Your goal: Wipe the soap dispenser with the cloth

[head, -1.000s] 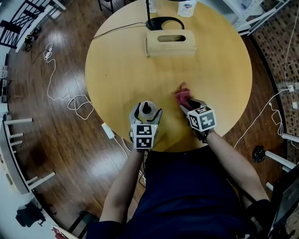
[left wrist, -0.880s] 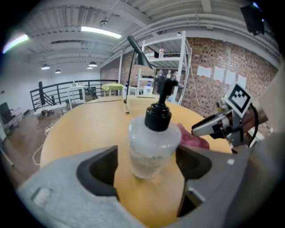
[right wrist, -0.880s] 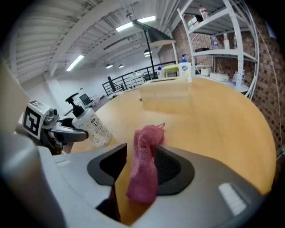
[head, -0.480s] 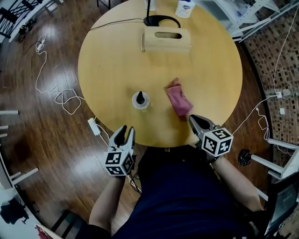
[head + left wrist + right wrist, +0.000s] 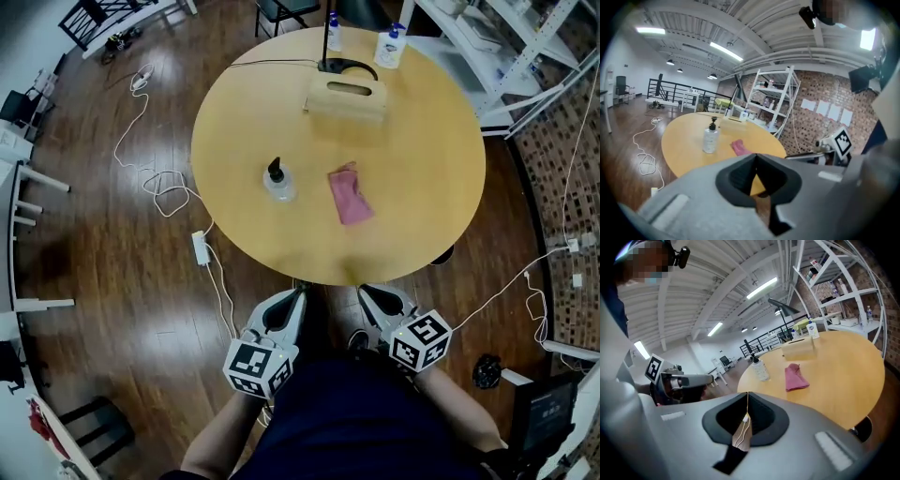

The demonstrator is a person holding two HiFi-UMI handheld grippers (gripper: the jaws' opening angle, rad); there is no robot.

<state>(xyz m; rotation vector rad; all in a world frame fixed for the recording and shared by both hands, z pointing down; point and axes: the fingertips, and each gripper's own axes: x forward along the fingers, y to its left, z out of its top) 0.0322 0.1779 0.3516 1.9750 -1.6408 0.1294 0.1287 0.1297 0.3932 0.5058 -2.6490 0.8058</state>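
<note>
The clear soap dispenser (image 5: pixel 278 180) with a black pump stands upright on the round wooden table (image 5: pixel 422 216). The pink cloth (image 5: pixel 350 197) lies folded just to its right, apart from it. Both grippers are off the table's near edge, close to my body. My left gripper (image 5: pixel 284 309) and my right gripper (image 5: pixel 373 298) have just been closing, and both are shut with nothing between the jaws. The left gripper view has the dispenser (image 5: pixel 709 138) and cloth (image 5: pixel 739 147) beyond the shut jaws. In the right gripper view, dispenser (image 5: pixel 760 369) and cloth (image 5: pixel 795 377) lie far ahead.
A wooden box (image 5: pixel 345 97), a black lamp base (image 5: pixel 345 67) and two bottles (image 5: pixel 389 45) stand at the table's far side. Cables (image 5: pixel 164 192) and a power adapter (image 5: pixel 201 248) lie on the floor to the left. White shelving (image 5: pixel 506 47) is at the back right.
Both grippers have drawn back from the dispenser and the cloth, past the table's near edge toward my body. Their jaws, open a second ago, have closed on nothing.
</note>
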